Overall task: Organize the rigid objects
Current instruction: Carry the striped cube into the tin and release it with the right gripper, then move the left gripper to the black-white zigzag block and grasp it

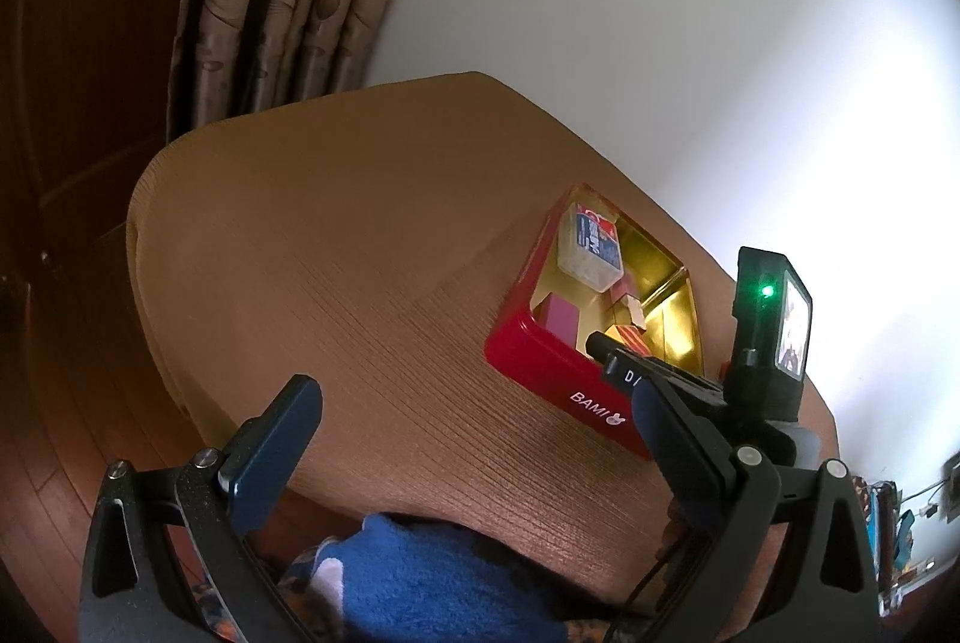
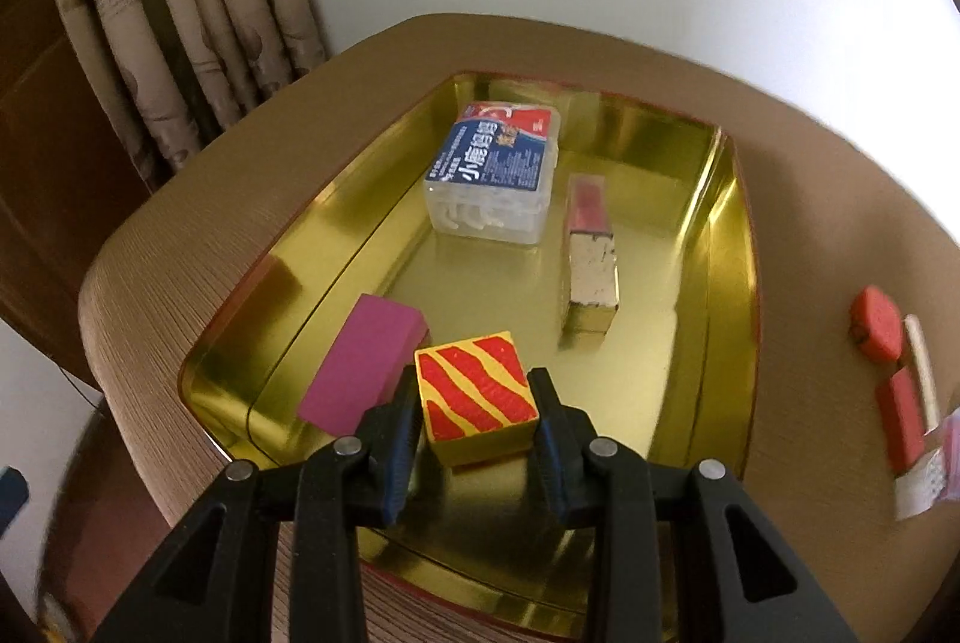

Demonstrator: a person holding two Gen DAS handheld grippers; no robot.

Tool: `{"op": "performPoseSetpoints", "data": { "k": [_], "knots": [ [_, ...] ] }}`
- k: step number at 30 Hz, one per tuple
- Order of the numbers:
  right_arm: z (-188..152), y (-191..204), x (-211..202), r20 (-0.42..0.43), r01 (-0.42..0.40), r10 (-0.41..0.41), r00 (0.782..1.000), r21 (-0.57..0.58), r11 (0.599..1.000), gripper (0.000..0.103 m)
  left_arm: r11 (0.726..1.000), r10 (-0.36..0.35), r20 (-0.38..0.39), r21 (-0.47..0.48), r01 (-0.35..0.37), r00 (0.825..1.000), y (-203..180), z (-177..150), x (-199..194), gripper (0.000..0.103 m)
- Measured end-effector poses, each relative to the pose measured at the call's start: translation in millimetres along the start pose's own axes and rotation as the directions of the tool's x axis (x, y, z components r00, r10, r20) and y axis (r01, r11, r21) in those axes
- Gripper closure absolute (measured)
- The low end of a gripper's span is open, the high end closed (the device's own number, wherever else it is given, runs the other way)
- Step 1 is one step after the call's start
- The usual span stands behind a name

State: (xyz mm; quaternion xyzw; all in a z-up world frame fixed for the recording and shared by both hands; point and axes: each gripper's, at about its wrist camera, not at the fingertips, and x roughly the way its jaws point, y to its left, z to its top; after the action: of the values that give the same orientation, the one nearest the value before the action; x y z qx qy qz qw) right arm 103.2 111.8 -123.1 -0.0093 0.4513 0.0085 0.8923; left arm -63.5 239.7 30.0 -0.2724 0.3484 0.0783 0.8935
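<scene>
Right claw (image 2: 477,406) clamped on the striped yellow-and-red block (image 2: 475,391), pads pressing its two opposite side faces, block square-topped and slightly tilted, held low over the near end of the gold-lined tin (image 2: 729,247). Straight ahead of the fingers, so no sideways reach needed, only a short drop and a release. Just to the left, almost touching the block: a magenta block (image 2: 363,370), long axis running diagonally toward the near-left corner. Further in: a pink-topped bar (image 2: 591,253) lying lengthwise away from the claw, and a clear plastic box (image 2: 495,172) with a blue label at the far end. Still out on the surface (image 2: 804,199) to the right: a few red pieces (image 2: 879,325), blurred. Left claw (image 1: 474,424) spread apart and empty, hovering over bare surface beside the tin's red wall, well clear. Right hand plainly the nearer one for the placing.
</scene>
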Motion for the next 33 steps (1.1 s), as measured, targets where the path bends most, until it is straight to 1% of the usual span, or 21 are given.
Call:
{"op": "performPoseSetpoints", "data": {
  "k": [5,6,9,11,12,13,14,15,16,17,19,20,22,23,24,25,27,28,30,31,33],
  "knots": [
    [-1,0,-1,0.005,-0.012,0.012,1.0,-0.006,1.0,0.067,1.0,0.007,0.002,0.021,-0.007,1.0,-6,-4,2,0.001],
    [-1,-1,-7,0.022,-0.023,0.023,1.0,-0.002,1.0,0.066,1.0,0.009,0.003,0.028,-0.009,1.0,-8,-5,2,0.001],
    [0,-16,-43,0.13,-0.07,0.066,0.989,0.028,0.997,0.065,0.999,0.016,0.013,0.042,-0.017,1.0,-13,-8,1,0.001],
    [-6,-38,-76,0.216,-0.106,0.091,0.972,0.059,0.993,0.06,0.998,0.019,0.013,0.059,-0.02,1.0,-17,-9,2,0.001],
    [-13,-54,-95,0.257,-0.108,0.084,0.963,0.079,0.991,0.052,0.997,0.019,0.013,0.073,-0.019,1.0,-20,-11,2,0.001],
    [-19,-68,-107,0.281,-0.096,0.065,0.958,0.098,0.99,0.046,0.996,0.016,0.013,0.09,-0.017,1.0,-25,-13,2,0.001],
    [-34,-96,-124,0.303,-0.068,0.024,0.953,0.136,0.988,0.044,0.994,0.011,0.01,0.11,-0.012,1.0,-29,-15,3,0.001],
    [-44,-115,-133,0.308,-0.044,-0.008,0.951,0.161,0.986,0.044,0.987,0.007,-0.001,0.158,-0.007,1.0,-39,-19,5,0.001],
    [-56,-136,-142,0.306,-0.009,-0.049,0.951,0.185,0.983,0.044,0.982,0.008,-0.008,0.187,-0.006,1.0,-46,-22,7,0.001],
    [-76,-164,-152,0.293,0.064,-0.126,0.948,0.214,0.975,0.044,0.973,0.007,-0.019,0.232,-0.002,1.0,-55,-26,10,0.001],
    [-102,-201,-162,0.263,0.154,-0.222,0.939,0.254,0.955,0.044,0.945,0.001,-0.055,0.326,0.017,0.998,-77,-40,15,0.001],
    [-123,-229,-167,0.236,0.192,-0.267,0.934,0.298,0.935,0.044,0.928,-0.001,-0.071,0.371,0.028,0.997,-89,-50,19,0.001],
    [-152,-269,-173,0.196,0.218,-0.309,0.931,0.382,0.898,0.044,0.89,-0.018,-0.103,0.451,0.062,0.995,-113,-70,27,0.001],
    [-164,-285,-177,0.188,0.219,-0.321,0.928,0.419,0.881,0.044,0.861,-0.023,-0.117,0.502,0.079,0.993,-125,-82,31,0.001],
    [-175,-299,-181,0.186,0.216,-0.329,0.926,0.455,0.864,0.044,0.821,-0.019,-0.128,0.564,0.089,0.992,-139,-94,35,0.001],
    [-181,-308,-185,0.188,0.209,-0.333,0.924,0.481,0.851,0.044,0.786,-0.008,-0.138,0.611,0.091,0.99,-151,-105,40,0.001],
    [-192,-326,-192,0.199,0.187,-0.335,0.921,0.527,0.829,0.044,0.718,0.004,-0.158,0.688,0.107,0.987,-175,-124,49,0.001],
    [-192,-331,-194,0.206,0.175,-0.333,0.92,0.544,0.821,0.044,0.693,0.0,-0.166,0.711,0.12,0.986,-188,-129,54,0.001],
    [-188,-337,-199,0.23,0.135,-0.315,0.921,0.57,0.811,0.044,0.659,-0.005,-0.184,0.739,0.141,0.983,-214,-137,62,0.001],
    [-182,-338,-203,0.242,0.117,-0.305,0.921,0.576,0.809,0.044,0.647,-0.016,-0.192,0.746,0.156,0.981,-226,-139,65,0.001],
    [-178,-337,-210,0.265,0.085,-0.285,0.921,0.579,0.811,0.044,0.626,-0.039,-0.185,0.761,0.168,0.982,-257,-146,73,0.001]
  ]
}}
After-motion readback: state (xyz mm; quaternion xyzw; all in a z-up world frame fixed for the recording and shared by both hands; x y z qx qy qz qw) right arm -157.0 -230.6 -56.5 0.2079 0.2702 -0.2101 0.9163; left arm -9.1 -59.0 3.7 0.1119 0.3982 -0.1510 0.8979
